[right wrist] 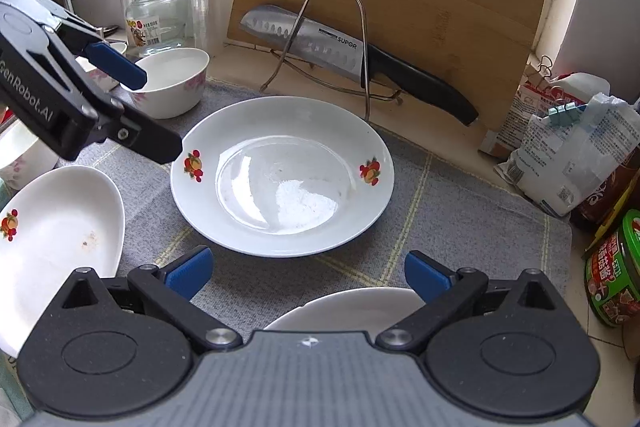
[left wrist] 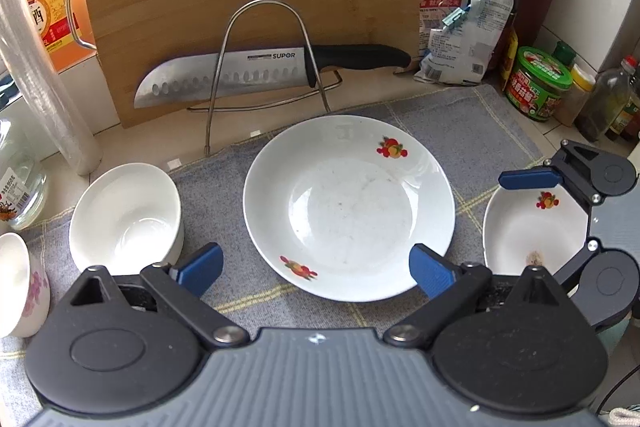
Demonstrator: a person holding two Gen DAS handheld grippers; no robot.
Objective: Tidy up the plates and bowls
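Kitchen counter clutter rings a grey checked mat (left wrist: 452,131), and the big white fruit-print plate (left wrist: 348,203) at the mat's centre is the landmark for everything else. Behind the plate a bamboo cutting board (left wrist: 248,3) leans on the wall with a knife (left wrist: 256,73) propped in a wire rack (left wrist: 264,67). To the plate's left stands a plain white bowl (left wrist: 126,217), with a pink-flowered bowl (left wrist: 20,283) further left; to the plate's right sits a small fruit-print bowl (left wrist: 528,227), and another white dish (right wrist: 348,307) shows just below the right gripper's fingers. The left gripper (left wrist: 316,269) hovers over the plate's near rim, jaws spread wide and holding nothing. The right gripper (right wrist: 308,275) hangs in front of the plate, jaws likewise spread and empty. My judgement is that the task is just beginning, with the plate likely serving as the base of a stack. To do the step well, pinch a bowl by its rim, one finger inside and one outside, lift it level and lower it centred on the plate. The plate lies flat, facing upward; being round it has no long axis, and its two fruit prints sit on opposite sides of the rim.
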